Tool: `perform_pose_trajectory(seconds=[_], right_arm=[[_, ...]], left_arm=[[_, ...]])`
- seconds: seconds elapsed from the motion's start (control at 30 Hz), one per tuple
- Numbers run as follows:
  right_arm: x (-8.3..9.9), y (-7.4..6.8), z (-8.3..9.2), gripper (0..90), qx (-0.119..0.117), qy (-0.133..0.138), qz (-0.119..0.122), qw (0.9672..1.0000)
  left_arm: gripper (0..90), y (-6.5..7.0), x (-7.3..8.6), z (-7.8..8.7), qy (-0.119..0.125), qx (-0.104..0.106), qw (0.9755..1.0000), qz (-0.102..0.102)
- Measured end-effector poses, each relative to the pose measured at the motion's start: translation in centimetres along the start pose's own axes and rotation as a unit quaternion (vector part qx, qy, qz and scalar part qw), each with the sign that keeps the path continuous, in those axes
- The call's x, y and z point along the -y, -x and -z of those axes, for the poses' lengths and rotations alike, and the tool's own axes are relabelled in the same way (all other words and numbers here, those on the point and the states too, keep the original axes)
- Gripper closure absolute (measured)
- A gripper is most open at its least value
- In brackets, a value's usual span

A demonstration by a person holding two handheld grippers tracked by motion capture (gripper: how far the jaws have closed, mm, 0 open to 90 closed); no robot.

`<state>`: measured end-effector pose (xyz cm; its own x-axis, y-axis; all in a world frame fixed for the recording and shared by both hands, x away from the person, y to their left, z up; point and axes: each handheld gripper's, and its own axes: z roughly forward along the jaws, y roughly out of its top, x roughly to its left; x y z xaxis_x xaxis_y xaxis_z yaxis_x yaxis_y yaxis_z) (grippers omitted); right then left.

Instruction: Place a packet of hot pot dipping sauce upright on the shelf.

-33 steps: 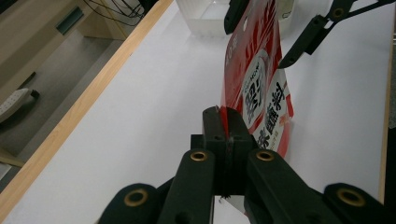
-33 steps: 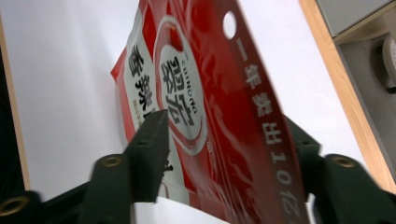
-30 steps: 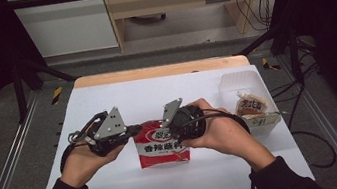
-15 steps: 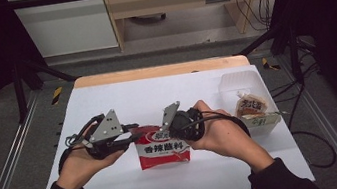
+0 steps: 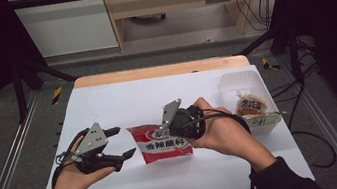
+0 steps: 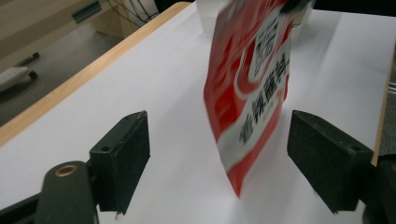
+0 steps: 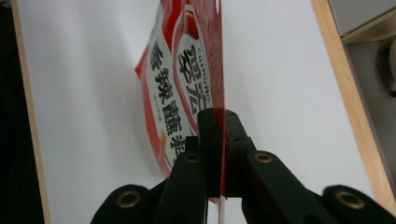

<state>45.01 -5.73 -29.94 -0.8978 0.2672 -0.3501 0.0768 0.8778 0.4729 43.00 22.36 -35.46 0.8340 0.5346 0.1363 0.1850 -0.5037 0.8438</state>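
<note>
A red seasoning packet (image 5: 167, 148) with white lettering stands on the white table (image 5: 122, 101), held up by its top edge. My right gripper (image 5: 170, 124) is shut on that edge; in the right gripper view both jaws pinch the packet (image 7: 187, 70) where my right gripper (image 7: 219, 122) meets it. My left gripper (image 5: 124, 141) sits just left of the packet, its jaws wide apart after just opening. In the left gripper view the packet (image 6: 252, 93) stands ahead of my left gripper (image 6: 224, 144), and neither pad touches it.
A clear plastic container (image 5: 240, 81) at the table's right edge holds a wrapped snack (image 5: 250, 106). The table's wooden far edge (image 5: 158, 71) runs along the back. White tabletop lies bare behind the packet and at the front.
The left gripper let go of the packet, opened its jaws wide, and drew back leftward and lower. The right gripper closed fully on the packet's top edge and stayed in place.
</note>
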Motion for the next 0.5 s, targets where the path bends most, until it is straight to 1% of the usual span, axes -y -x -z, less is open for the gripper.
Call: perform_pose_trajectory(seconds=[0.03,0.1,0.13,0.23,0.3,0.33,0.4,0.43,0.47,0.5], right_arm=[[0.0,0.1,0.3,89.6,0.003,0.002,0.000,1.0000],[0.1,0.4,0.9,89.6,0.010,0.006,0.004,0.9999],[0.2,0.5,1.2,89.6,0.015,0.010,-0.001,0.9998],[0.6,1.5,2.5,89.6,0.034,0.020,-0.002,0.9992],[1.2,2.2,3.1,89.6,0.050,0.026,-0.008,0.9984],[1.6,2.7,3.5,89.5,0.061,0.031,-0.013,0.9975],[2.2,3.4,3.7,89.5,0.074,0.037,-0.022,0.9964],[2.6,3.8,3.8,89.5,0.084,0.040,-0.025,0.9954],[2.9,4.2,3.6,89.6,0.092,0.042,-0.034,0.9943],[3.3,4.6,3.4,89.6,0.098,0.042,-0.039,0.9935]], left_arm=[[20.5,-0.1,0.6,0.0,-0.002,-0.002,1.0000,0.005],[19.9,-0.2,2.1,-0.1,-0.013,-0.012,0.9998,0.011],[19.8,-0.3,2.9,-0.2,-0.018,-0.014,0.9996,0.017],[19.7,-0.6,5.2,-0.5,-0.028,-0.016,0.9988,0.036],[19.6,-0.8,6.5,-0.7,-0.032,-0.024,0.9981,0.048],[19.6,-0.9,6.9,-0.8,-0.034,-0.025,0.9977,0.052],[19.6,-1.2,7.5,-0.9,-0.040,-0.026,0.9970,0.061],[19.6,-1.3,7.7,-0.9,-0.043,-0.028,0.9968,0.062],[19.6,-1.5,7.9,-0.9,-0.044,-0.028,0.9965,0.065],[19.6,-1.5,8.0,-0.8,-0.042,-0.031,0.9964,0.067]])
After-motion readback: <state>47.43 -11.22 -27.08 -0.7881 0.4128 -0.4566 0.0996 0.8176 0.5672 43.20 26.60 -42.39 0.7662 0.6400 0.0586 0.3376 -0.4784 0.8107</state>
